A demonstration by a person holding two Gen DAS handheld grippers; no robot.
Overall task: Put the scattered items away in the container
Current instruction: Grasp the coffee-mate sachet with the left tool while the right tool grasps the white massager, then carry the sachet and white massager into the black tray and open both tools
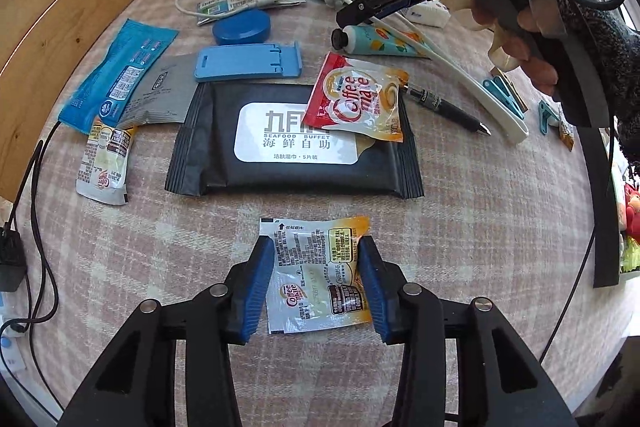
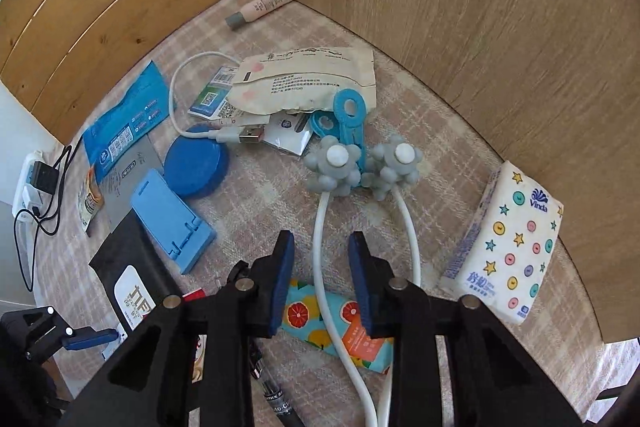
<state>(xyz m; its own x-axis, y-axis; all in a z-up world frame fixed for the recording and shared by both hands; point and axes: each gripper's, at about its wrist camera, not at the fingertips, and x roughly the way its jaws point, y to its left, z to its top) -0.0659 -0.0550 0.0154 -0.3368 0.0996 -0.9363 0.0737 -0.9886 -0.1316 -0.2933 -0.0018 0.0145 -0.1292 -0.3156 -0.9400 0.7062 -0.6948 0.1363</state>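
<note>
In the left wrist view a white and yellow Coffee mate sachet [image 1: 316,275] lies flat on the checked cloth [image 1: 480,227]. My left gripper [image 1: 316,255] has its blue pads [image 1: 262,279] pressed against the sachet's two side edges, and the right edge is crumpled. In the right wrist view my right gripper [image 2: 320,247] points down with its jaws apart. One white stem of a massager [image 2: 320,227] with grey knobbed heads runs between them, untouched. A fruit-print tube [image 2: 308,323] lies under that stem. The right gripper [image 1: 348,17], held by a hand, also hangs above the tube's cap in the left view.
A black wipes pack [image 1: 292,143] with a red sachet [image 1: 356,99] on it lies just ahead. Around it are a blue phone stand [image 1: 248,61], a blue lid [image 1: 242,27], a pen [image 1: 448,109], a tissue pack [image 2: 516,247] and clips [image 1: 504,95]. Wooden walls [image 2: 440,7] close the back.
</note>
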